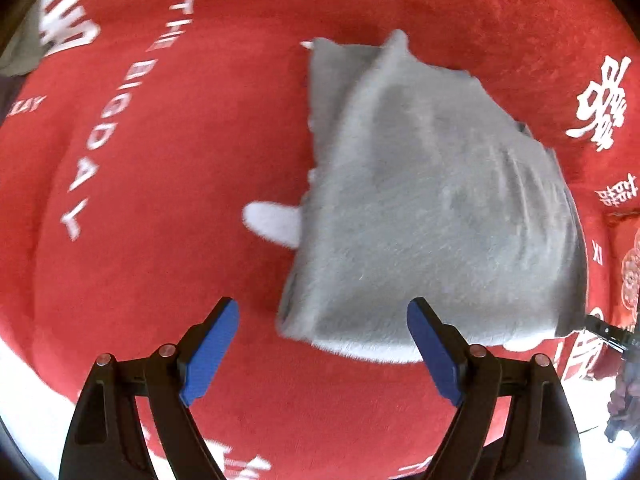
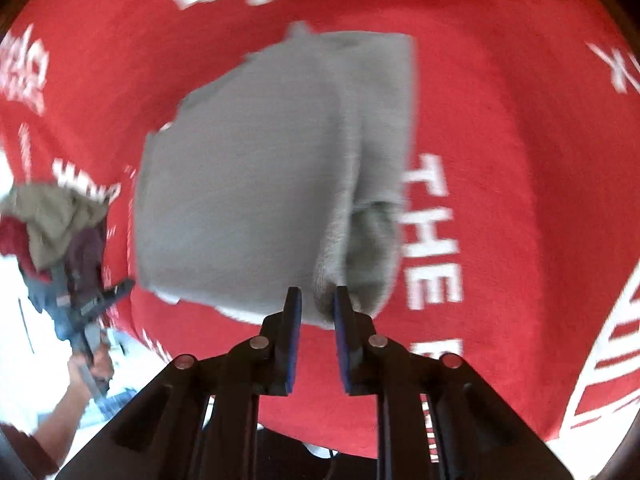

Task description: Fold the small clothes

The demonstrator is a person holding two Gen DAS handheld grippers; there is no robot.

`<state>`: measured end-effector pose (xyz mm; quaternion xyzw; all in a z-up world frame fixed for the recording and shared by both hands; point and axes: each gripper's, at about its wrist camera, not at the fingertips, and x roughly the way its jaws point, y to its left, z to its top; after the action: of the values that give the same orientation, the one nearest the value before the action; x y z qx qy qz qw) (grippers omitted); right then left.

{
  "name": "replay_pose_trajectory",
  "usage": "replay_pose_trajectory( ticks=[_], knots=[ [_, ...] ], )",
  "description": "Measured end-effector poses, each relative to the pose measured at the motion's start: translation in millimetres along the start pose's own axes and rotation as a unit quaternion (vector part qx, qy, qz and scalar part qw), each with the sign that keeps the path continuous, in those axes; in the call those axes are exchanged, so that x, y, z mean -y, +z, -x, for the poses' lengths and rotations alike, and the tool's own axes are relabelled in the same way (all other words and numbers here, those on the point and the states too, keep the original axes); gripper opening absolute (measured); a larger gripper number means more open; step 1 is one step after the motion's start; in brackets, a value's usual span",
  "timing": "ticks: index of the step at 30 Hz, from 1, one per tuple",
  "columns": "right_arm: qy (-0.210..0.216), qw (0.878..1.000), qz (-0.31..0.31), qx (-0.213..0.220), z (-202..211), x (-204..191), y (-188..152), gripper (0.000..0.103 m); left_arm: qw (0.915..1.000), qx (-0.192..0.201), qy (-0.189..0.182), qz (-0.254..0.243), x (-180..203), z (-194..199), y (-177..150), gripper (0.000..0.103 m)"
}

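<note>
- A grey fleecy garment (image 1: 432, 200), already folded into a rough block, lies on a red cloth (image 1: 168, 288) printed with white lettering. It fills the centre and right of the left wrist view.
- The left gripper (image 1: 322, 344) hangs at the bottom of that view with its blue pads spread wide and nothing between them; the garment's near corner sits just beyond.
- In the right wrist view, the right gripper (image 2: 317, 320) at lower centre has its jaws drawn narrow around a raised fold at the garment's near edge. Whether the pads truly press the fabric, I cannot tell.
- A pile of other clothes (image 2: 60, 220) waits at the left edge of that view.
- To fold well, I judge the right tongs should carry the pinched edge over smoothly while the left pins the opposite corner flat.
</note>
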<state>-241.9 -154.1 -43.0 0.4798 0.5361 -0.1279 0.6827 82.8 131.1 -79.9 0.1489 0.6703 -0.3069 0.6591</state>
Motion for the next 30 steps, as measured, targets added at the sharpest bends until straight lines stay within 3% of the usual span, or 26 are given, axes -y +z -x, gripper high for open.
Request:
replay_pose_trajectory(
  ticks=[1,3,5,7,8,10,11,13,15,17,20,22,23,24,30],
  knots=[
    [0.003,1.0,0.013,-0.004,-3,-9,0,0.02,1.0,-0.001,0.0,-0.007,1,-6,2,0.084],
    [0.01,0.999,0.044,-0.011,-16,-34,2,0.02,0.9998,-0.012,-0.001,-0.017,1,-14,8,0.068],
    [0.012,0.997,0.076,-0.017,-25,-60,-3,0.02,0.9994,-0.02,-0.012,-0.025,-2,-19,11,0.066],
    [0.015,0.995,0.097,-0.017,-33,-83,-13,0.026,0.9987,-0.02,-0.022,-0.041,-4,-22,11,0.05],
    [0.016,0.995,0.098,-0.018,-37,-89,-18,0.036,0.9983,-0.025,-0.025,-0.046,-6,-24,12,0.039],
    [0.002,0.996,0.089,-0.019,-45,-90,-29,0.039,0.9974,-0.026,-0.026,-0.062,-6,-22,13,0.036],
    [-0.013,0.996,0.081,-0.018,-50,-87,-29,0.039,0.9968,-0.024,-0.022,-0.072,-5,-21,16,0.026],
    [-0.057,0.997,0.05,-0.005,-54,-72,-29,0.038,0.9963,-0.022,-0.023,-0.079,-10,-17,18,0.024],
    [-0.092,0.996,-0.001,-0.005,-55,-46,-28,0.035,0.997,-0.023,-0.027,-0.069,-22,-13,16,0.024],
    [-0.074,0.997,-0.039,0.002,-47,-35,-29,0.031,0.9975,-0.018,-0.029,-0.062,-33,-3,9,0.024],
    [-0.077,0.997,-0.008,0.006,-37,-52,-34,0.033,0.998,-0.006,-0.003,-0.064,-32,9,1,0.025],
    [-0.067,0.998,0.007,-0.003,-40,-68,-38,0.033,0.9976,-0.008,0.021,-0.066,-28,12,-4,0.047],
    [-0.063,0.998,0.01,-0.007,-42,-74,-39,0.033,0.9972,-0.007,0.031,-0.067,-28,13,-7,0.077],
    [-0.057,0.998,0.016,-0.01,-44,-81,-39,0.033,0.9969,0.004,0.038,-0.069,-28,16,-10,0.085],
    [-0.024,0.998,0.048,-0.037,-69,-122,-43,0.033,0.9971,0.001,0.052,-0.056,-31,14,-14,0.085]
  ],
)
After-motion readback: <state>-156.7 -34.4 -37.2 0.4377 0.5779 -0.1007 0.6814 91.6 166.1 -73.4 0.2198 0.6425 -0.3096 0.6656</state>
